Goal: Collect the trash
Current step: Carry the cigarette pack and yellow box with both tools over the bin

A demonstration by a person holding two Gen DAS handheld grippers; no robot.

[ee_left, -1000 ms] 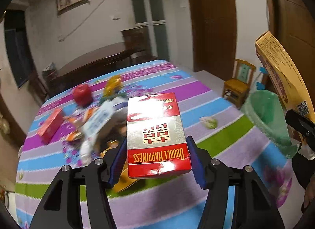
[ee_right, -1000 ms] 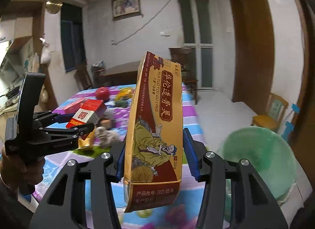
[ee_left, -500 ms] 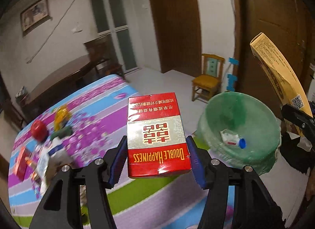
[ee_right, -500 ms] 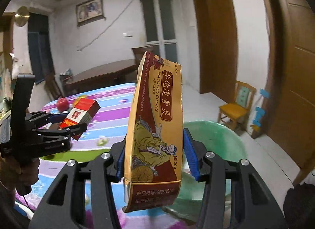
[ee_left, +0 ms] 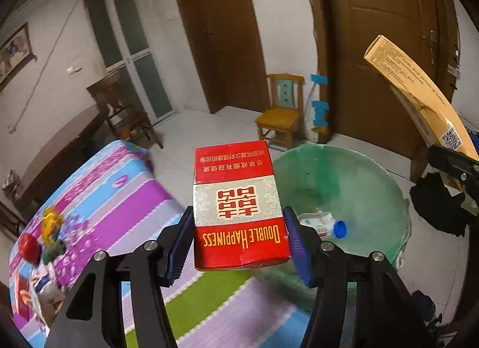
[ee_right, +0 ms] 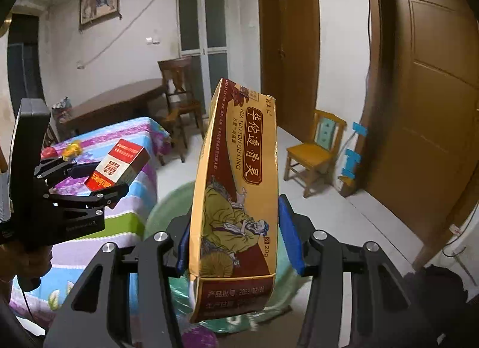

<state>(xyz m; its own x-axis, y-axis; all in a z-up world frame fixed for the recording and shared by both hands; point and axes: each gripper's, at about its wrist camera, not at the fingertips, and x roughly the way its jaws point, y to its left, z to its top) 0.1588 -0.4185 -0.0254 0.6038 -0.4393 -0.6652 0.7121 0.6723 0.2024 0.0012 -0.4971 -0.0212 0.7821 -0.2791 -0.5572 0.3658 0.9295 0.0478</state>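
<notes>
The left wrist view looked forward and downward along its fingers [ee_left: 179,246], close above the green bin [ee_left: 359,180] beside the striped counter [ee_left: 125,198]. The right wrist view faced more level into the room, its fingers [ee_right: 289,235] close to the lens. Both shared the bin [ee_right: 161,213], counter [ee_right: 134,132], yellow chair [ee_left: 281,114] [ee_right: 314,150] and brown door [ee_left: 386,42] [ee_right: 431,78]; each caught the other gripper at its edge.

The red cigarette carton [ee_left: 239,207] looked like glossy printed cardboard, while the tall yellow box [ee_right: 236,198] was creased, matt card. A thin, translucent green plastic liner [ee_left: 359,186] covered the bin, the bench [ee_left: 119,186] wore striped woven cloth, and the small chair [ee_left: 281,114] was varnished wood.
</notes>
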